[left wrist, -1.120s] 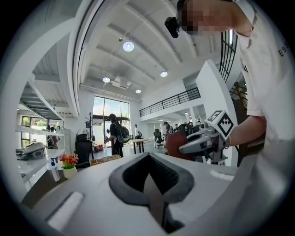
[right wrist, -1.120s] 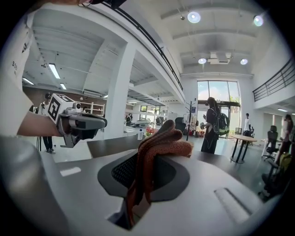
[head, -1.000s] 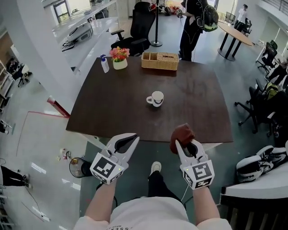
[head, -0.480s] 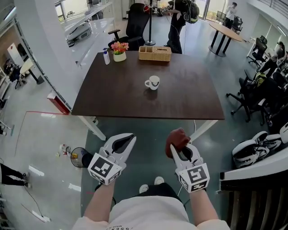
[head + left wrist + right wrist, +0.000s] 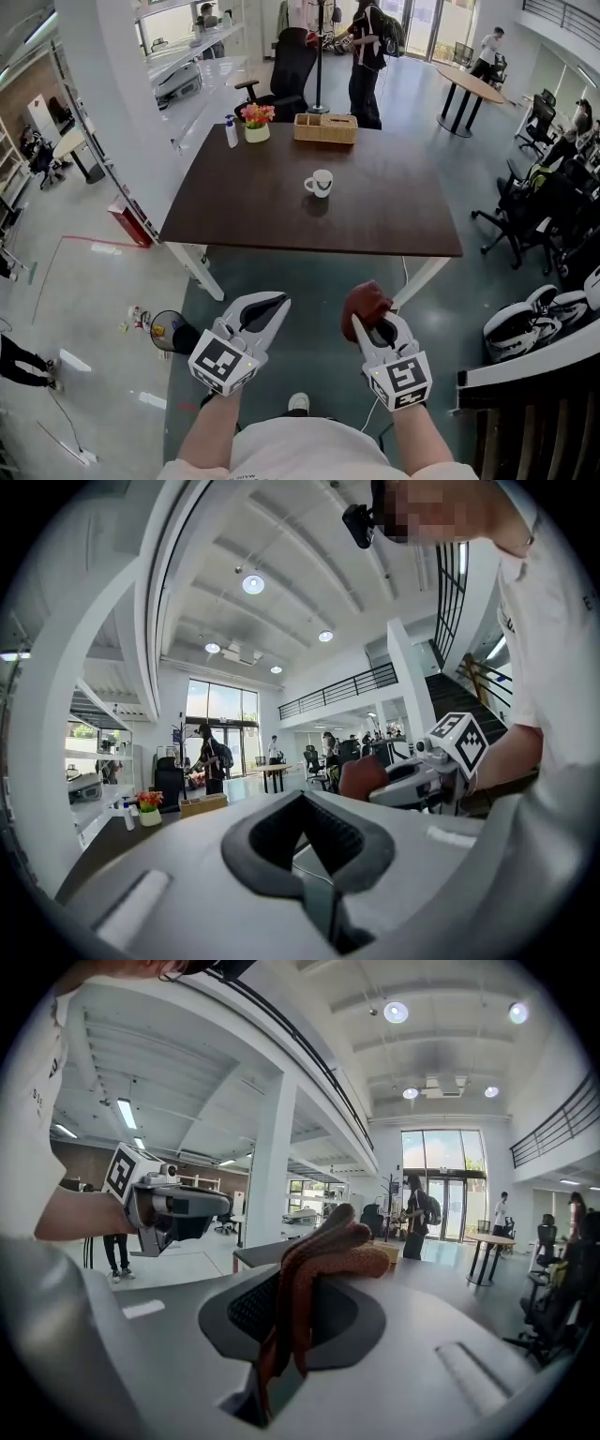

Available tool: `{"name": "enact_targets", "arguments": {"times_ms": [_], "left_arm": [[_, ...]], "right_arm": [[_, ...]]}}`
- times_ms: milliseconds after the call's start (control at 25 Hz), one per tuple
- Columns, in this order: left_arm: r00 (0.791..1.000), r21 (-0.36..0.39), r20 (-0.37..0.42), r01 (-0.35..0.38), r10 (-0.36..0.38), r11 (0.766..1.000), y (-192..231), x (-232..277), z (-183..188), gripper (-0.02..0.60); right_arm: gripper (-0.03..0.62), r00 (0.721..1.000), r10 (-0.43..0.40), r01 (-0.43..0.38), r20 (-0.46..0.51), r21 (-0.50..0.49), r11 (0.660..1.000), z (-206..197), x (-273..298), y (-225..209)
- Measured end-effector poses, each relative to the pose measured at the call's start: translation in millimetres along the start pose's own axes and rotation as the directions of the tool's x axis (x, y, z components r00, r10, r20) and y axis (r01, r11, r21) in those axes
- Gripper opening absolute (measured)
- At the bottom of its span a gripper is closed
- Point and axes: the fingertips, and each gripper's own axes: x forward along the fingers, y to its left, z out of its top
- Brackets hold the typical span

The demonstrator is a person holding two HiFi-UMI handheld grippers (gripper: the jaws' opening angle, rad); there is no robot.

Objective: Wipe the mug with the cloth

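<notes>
A white mug (image 5: 320,183) with a dark pattern stands upright near the middle of the dark table (image 5: 394,220), far ahead of both grippers. My right gripper (image 5: 366,322) is shut on a crumpled red-brown cloth (image 5: 364,302), which bulges out over its tips. The right gripper view shows the cloth (image 5: 323,1260) pinched between the jaws, folds hanging down. My left gripper (image 5: 272,307) is shut and holds nothing; the left gripper view shows its jaws (image 5: 305,803) closed together. Both grippers hover over the floor, short of the table's near edge.
A wicker basket (image 5: 325,127), a flower pot (image 5: 255,122) and a spray bottle (image 5: 232,132) stand along the table's far edge. A black office chair (image 5: 286,70) and people (image 5: 366,56) are beyond it. More chairs (image 5: 530,202) stand at the right; a small fan (image 5: 167,330) lies on the floor at the left.
The table and mug have drawn farther away in the head view; the grippers, once at the table's near edge, are now over the floor. The cloth stays in the right gripper.
</notes>
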Motion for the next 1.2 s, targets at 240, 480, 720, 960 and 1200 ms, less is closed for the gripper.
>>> {"name": "enact_targets", "arguments": {"times_ms": [240, 480, 720, 960, 1200], "left_arm": [[1.0, 0.014, 0.006, 0.007, -0.007, 1.0, -25.6, -11.3, 9.0, 0.002], [1.0, 0.009, 0.018, -0.008, 0.008, 1.0, -32.3, -19.7, 19.8, 0.002], [1.0, -0.005, 0.028, -0.007, 0.007, 1.0, -31.1, -16.9, 16.0, 0.002], [0.999, -0.01, 0.027, -0.023, 0.023, 1.0, -29.6, -21.5, 16.2, 0.002], [0.999, -0.002, 0.023, -0.022, 0.022, 1.0, -26.7, -20.3, 10.4, 0.002]], "right_arm": [[0.078, 0.999, 0.034, -0.034, 0.0, 0.004, 0.999, -2.1, -21.9, 10.2], [0.077, 1.0, 0.022, -0.022, 0.004, 0.002, 1.0, 0.2, -33.9, 12.7], [0.078, 1.0, 0.008, -0.008, 0.0, 0.02, 1.0, -1.4, -37.4, 6.4], [0.078, 1.0, 0.014, -0.014, -0.002, 0.009, 1.0, 0.9, -40.8, 9.4], [0.078, 1.0, 0.018, -0.018, -0.007, 0.008, 1.0, -2.0, -34.9, 10.1]]}}
